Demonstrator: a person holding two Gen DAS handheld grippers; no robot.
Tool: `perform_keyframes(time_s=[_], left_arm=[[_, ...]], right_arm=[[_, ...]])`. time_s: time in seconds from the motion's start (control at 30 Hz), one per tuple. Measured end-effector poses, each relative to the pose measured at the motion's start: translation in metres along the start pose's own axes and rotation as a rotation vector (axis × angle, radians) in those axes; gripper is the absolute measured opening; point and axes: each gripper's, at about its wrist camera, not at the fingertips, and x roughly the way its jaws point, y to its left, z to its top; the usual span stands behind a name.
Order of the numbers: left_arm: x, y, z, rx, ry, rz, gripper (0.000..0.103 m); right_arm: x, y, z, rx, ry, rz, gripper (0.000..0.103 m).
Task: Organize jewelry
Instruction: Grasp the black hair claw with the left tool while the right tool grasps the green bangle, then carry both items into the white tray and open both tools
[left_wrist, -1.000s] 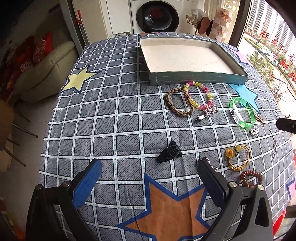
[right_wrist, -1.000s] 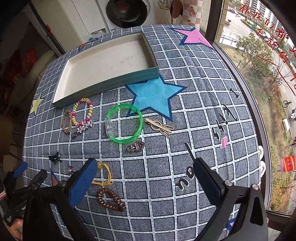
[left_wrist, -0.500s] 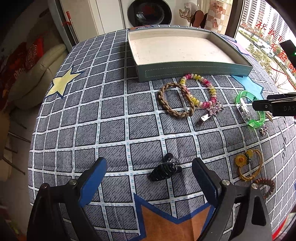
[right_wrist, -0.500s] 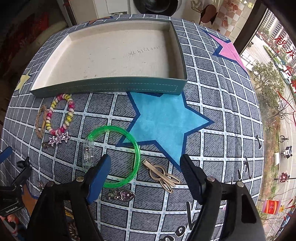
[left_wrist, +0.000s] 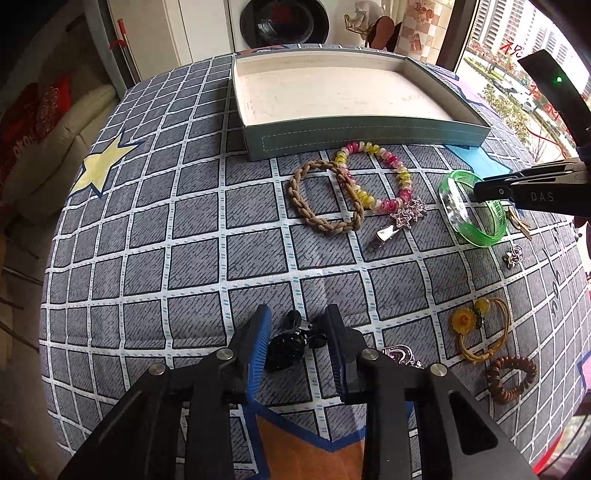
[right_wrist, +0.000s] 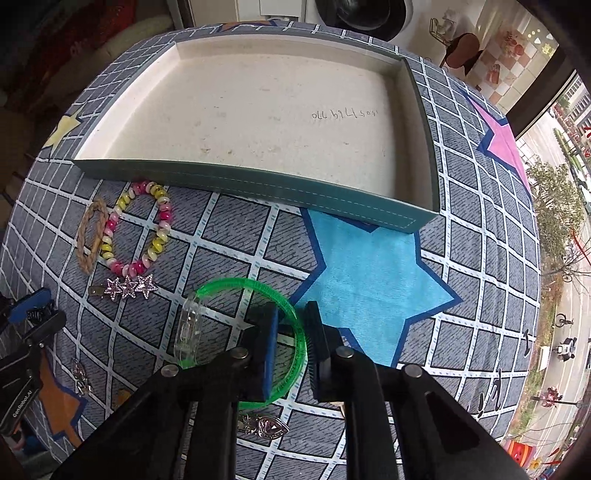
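Both grippers, wide open a second ago, are closing. The left gripper (left_wrist: 297, 341) now has its blue pads around the small black claw hair clip (left_wrist: 286, 347), which lies well in front of the shallow teal cardboard tray (left_wrist: 364, 134). The right gripper (right_wrist: 291, 345) has moved over to straddle the rim of the translucent green plastic bangle (right_wrist: 258, 290), just before the tray's near wall; whether either pair presses yet, I cannot tell.

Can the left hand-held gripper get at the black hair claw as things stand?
Probably yes. The left hand-held gripper already straddles the black hair claw, its jaws closing with the claw between them. Nothing lies in the way; the nearest piece, a silver charm, sits off to one side.
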Motion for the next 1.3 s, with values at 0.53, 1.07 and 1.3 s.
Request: perform_keyframes(time_s=[0.53,1.07,1.3], left_arm=[[-0.051,0.011,0.060,-0.096,-0.106,-0.099,0.043],[-0.005,-0.005,0.186,-0.127,-0.168,-0.053,0.043],[0.038,-0.007,0.218,-0.129,-0.144,0.022,0.043]], right_arm=[[-0.050,-0.007,0.009,0.098,-0.069,0.153,0.007],[-0.037,-0.053,0.107,0.181,-0.120,0.153,0.007],[-0.005,-0.060,0.146,0.194,-0.107,0.135,0.007]])
